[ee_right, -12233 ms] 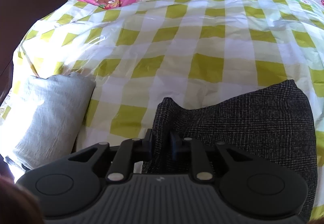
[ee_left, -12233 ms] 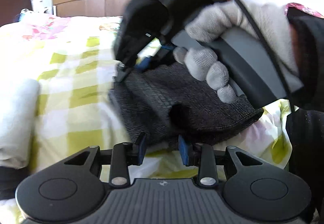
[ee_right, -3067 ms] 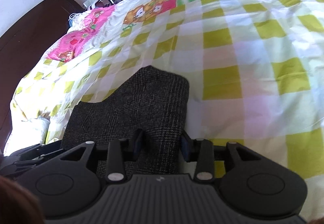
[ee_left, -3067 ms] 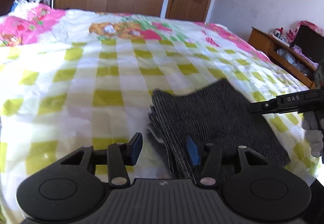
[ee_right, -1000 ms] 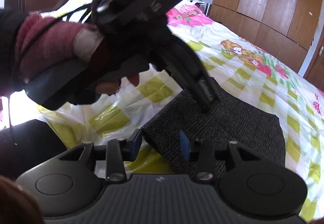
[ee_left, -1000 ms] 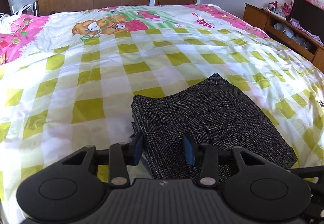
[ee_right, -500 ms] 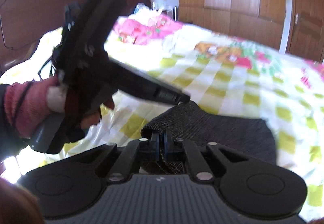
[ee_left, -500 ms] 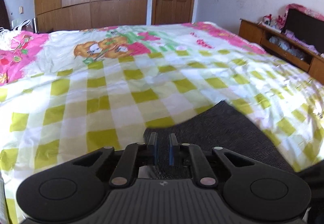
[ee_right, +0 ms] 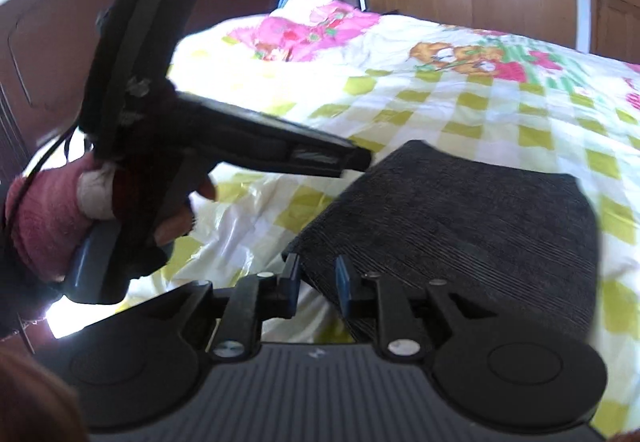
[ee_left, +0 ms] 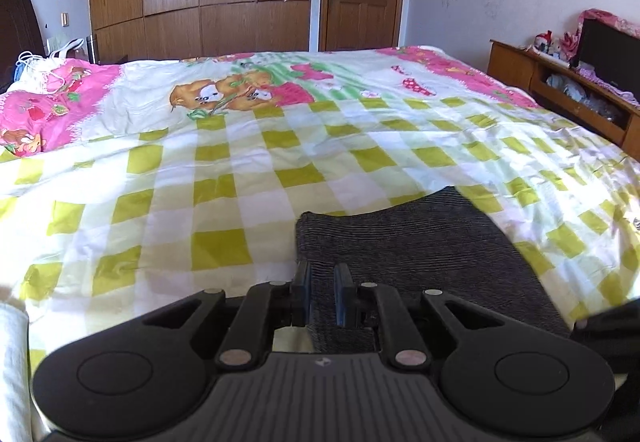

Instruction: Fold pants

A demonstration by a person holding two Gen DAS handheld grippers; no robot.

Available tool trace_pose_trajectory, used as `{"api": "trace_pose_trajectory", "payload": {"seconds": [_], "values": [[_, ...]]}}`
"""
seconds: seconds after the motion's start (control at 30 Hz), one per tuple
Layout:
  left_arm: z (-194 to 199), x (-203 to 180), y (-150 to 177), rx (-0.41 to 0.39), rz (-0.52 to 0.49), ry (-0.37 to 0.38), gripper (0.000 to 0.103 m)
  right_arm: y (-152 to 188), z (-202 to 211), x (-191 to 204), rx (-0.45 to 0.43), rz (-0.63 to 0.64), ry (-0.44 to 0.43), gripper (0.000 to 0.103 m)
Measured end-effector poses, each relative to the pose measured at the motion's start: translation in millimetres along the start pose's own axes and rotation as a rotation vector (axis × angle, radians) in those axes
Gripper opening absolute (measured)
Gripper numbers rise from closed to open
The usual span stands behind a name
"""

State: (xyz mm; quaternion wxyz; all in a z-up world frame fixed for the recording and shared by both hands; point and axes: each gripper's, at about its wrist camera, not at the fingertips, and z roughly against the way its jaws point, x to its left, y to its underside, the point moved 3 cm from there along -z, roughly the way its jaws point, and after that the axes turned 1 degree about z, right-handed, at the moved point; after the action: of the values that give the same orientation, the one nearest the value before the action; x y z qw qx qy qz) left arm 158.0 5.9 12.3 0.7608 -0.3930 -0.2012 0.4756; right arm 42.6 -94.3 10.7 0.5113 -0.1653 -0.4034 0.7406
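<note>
On the checked bedspread (ee_left: 224, 202) lay the dark pants (ee_left: 420, 254), already a compact rectangle, so the folding looked nearly done, perhaps only tidying or setting aside left. The left gripper (ee_left: 321, 294) pinched the near edge, fingers narrow. The right gripper (ee_right: 316, 280) was opening, the pants' corner loose between its fingers. Open bed lay beyond and leftward; a wooden shelf (ee_left: 560, 90) stood well apart.
</note>
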Motion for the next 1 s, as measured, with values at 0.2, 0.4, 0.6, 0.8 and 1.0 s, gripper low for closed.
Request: {"api": "trace_pose_trajectory", "payload": {"seconds": [0.2, 0.4, 0.6, 0.8, 1.0], "values": [[-10, -26, 45, 0.115, -0.114, -0.035, 0.027, 12, 32, -36, -0.027, -0.068, 0.117, 0.023], [1, -27, 34, 0.085, -0.09, -0.015, 0.027, 23, 36, -88, 0.011, -0.188, 0.278, 0.023], [-6, -25, 5, 0.029, -0.062, 0.016, 0.03, 21, 36, -136, -0.002, -0.337, 0.305, 0.028], [-41, -14, 16, 0.067, 0.007, -0.01, 0.03, 11, 11, -155, 0.033, -0.328, 0.32, 0.033], [-41, -22, 29, 0.069, 0.032, 0.022, 0.035, 13, -6, -177, 0.074, -0.412, 0.225, 0.04]]}}
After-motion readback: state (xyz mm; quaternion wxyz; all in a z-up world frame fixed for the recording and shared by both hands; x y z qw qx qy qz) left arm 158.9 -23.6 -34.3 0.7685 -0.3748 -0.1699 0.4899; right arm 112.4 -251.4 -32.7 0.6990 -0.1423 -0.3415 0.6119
